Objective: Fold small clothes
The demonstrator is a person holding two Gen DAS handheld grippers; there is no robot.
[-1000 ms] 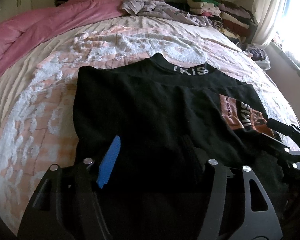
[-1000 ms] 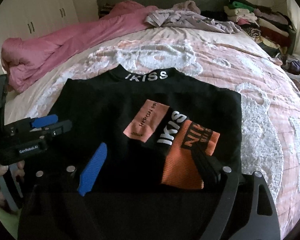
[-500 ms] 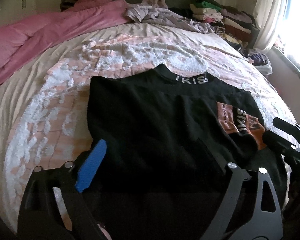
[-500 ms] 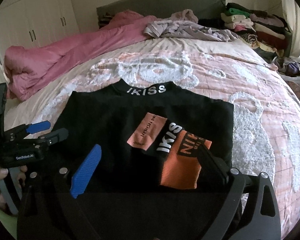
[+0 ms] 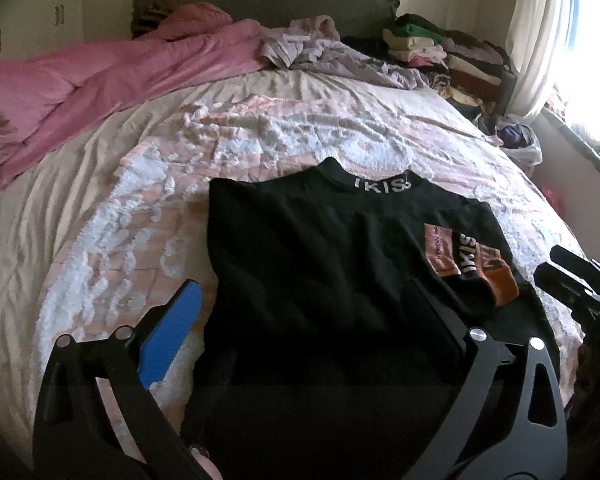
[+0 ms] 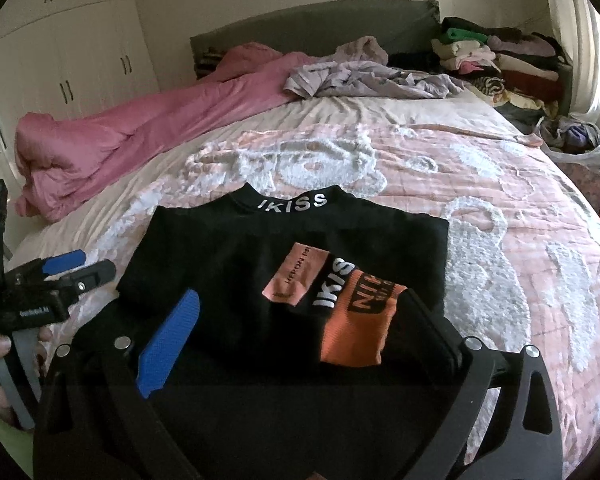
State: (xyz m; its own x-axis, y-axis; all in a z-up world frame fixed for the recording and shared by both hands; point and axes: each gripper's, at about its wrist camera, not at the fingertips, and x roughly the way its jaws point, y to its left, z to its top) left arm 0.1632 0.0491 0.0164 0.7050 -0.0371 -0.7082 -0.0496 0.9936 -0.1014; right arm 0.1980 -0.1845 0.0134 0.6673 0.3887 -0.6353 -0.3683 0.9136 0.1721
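Observation:
A black top [image 5: 320, 256] [image 6: 228, 264] with "IKISS" on its collar lies folded flat on the bed, an orange and pink printed sleeve [image 6: 340, 300] [image 5: 472, 264] laid across its right side. My left gripper [image 5: 300, 304] is open and empty, hovering over the top's near left edge; it also shows in the right wrist view [image 6: 76, 268]. My right gripper [image 6: 304, 312] is open and empty over the top's near right part, and its fingertips [image 5: 560, 268] show at the right of the left wrist view.
The bed has a pink and white textured bedspread [image 6: 480, 208]. A pink duvet [image 5: 100, 92] lies along the far left. Loose lilac clothes [image 6: 360, 76] and a stack of folded clothes [image 6: 500, 56] sit at the head end. A white wardrobe [image 6: 60, 60] stands left.
Both grippers have pulled back and risen from the top, and their jaws have spread wider. The top lies still, now showing more bedspread around it.

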